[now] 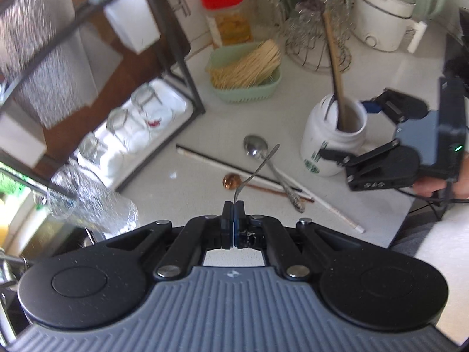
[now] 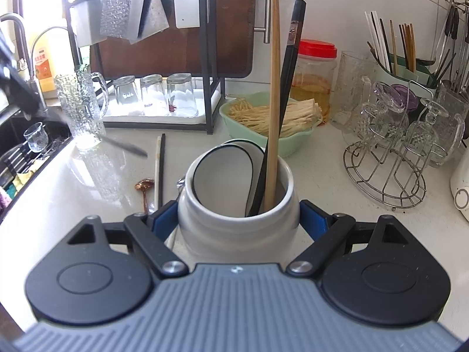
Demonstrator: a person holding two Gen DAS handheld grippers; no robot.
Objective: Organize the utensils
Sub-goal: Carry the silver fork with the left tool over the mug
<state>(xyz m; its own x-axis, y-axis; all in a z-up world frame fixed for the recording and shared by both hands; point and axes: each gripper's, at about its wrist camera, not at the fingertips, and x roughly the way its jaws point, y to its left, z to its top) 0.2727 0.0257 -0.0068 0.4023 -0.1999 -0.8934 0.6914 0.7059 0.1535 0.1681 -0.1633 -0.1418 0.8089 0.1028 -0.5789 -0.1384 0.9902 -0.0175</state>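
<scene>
My left gripper (image 1: pixel 233 208) is shut on a slim metal utensil (image 1: pixel 258 170), which hangs above the counter with its tapered end pointing away. Below it a silver spoon (image 1: pixel 255 146), a copper spoon (image 1: pixel 231 181), a white chopstick (image 1: pixel 322 205) and a black chopstick (image 1: pixel 205 156) lie on the white counter. My right gripper (image 2: pixel 239 220) is shut on a white jar (image 2: pixel 237 234) standing on the counter. The jar holds a white ceramic spoon (image 2: pixel 222 173), a wooden chopstick (image 2: pixel 274 88) and a black chopstick (image 2: pixel 290 58). In the left wrist view the jar (image 1: pixel 334 143) stands to the right.
A green basket of noodles (image 1: pixel 246 67) and a red-lidded jar (image 1: pixel 225 14) stand behind the loose utensils. A wire glass rack (image 2: pixel 387 176) sits to the right. The black rack with upturned glasses (image 2: pixel 152 94), a textured glass mug (image 2: pixel 82 108) and the sink (image 2: pixel 29 146) are on the left.
</scene>
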